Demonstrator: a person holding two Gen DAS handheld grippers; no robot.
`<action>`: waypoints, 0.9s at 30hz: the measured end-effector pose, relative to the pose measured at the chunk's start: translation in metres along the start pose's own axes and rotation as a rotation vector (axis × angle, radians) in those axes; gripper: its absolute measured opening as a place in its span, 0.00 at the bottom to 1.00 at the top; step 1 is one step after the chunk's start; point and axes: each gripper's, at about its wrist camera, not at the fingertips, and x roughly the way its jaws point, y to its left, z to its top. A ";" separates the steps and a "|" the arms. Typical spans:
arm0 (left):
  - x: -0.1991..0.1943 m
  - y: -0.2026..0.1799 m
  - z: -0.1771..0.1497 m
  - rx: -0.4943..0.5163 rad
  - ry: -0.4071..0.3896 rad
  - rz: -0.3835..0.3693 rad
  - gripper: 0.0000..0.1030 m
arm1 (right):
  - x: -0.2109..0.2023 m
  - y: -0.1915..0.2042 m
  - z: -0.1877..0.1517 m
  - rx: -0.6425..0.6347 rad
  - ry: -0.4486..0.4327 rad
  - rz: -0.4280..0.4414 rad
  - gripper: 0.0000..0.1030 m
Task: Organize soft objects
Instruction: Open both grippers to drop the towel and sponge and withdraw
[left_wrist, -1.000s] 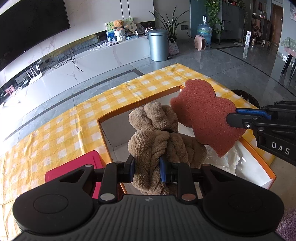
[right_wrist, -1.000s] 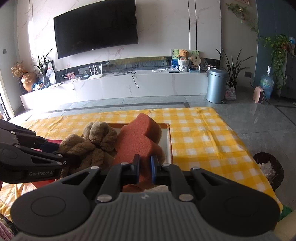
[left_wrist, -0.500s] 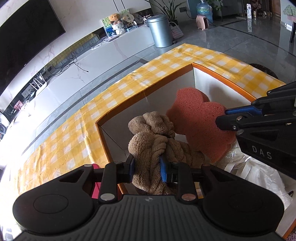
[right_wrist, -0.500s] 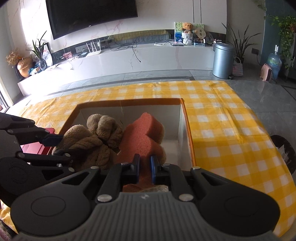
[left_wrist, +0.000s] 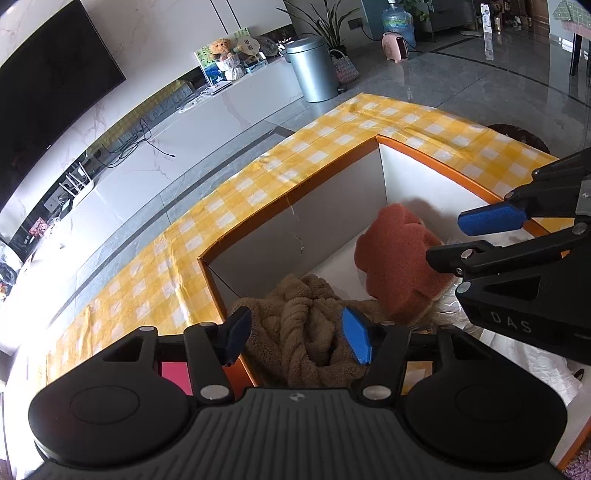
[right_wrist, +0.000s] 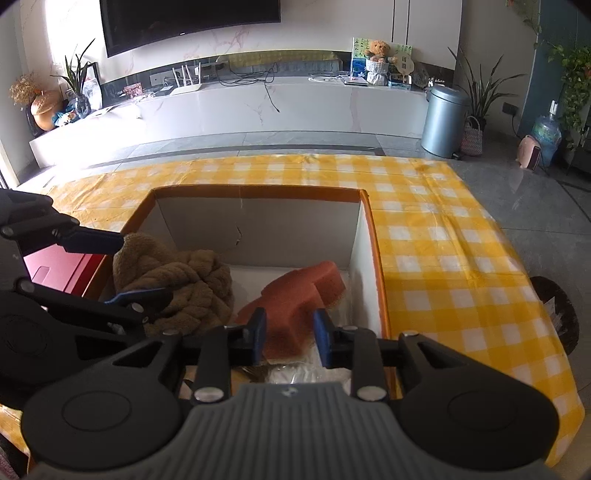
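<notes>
Two fisheye views, one from each hand-held tool, look steeply down at close range into an orange-rimmed box (left_wrist: 436, 155) on a checked surface (right_wrist: 436, 229). The left view faces it cornerwise, the right squarely. Both share the box (right_wrist: 258, 192), towel (left_wrist: 303, 332), sponge (right_wrist: 295, 299) and TV wall.

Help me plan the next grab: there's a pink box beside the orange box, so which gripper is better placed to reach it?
Left. The left gripper hangs open over the brown plush at the side nearest the pink box. The right gripper, also open, sits over the sponge at the far side.
</notes>
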 end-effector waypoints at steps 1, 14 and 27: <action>-0.003 0.000 0.000 0.002 -0.001 0.002 0.65 | -0.003 0.000 0.001 -0.002 0.001 -0.005 0.32; -0.088 0.019 -0.019 -0.067 -0.143 -0.026 0.65 | -0.080 0.017 -0.008 -0.032 -0.068 -0.063 0.52; -0.151 0.041 -0.107 -0.211 -0.179 -0.059 0.65 | -0.151 0.067 -0.071 0.055 -0.177 -0.009 0.76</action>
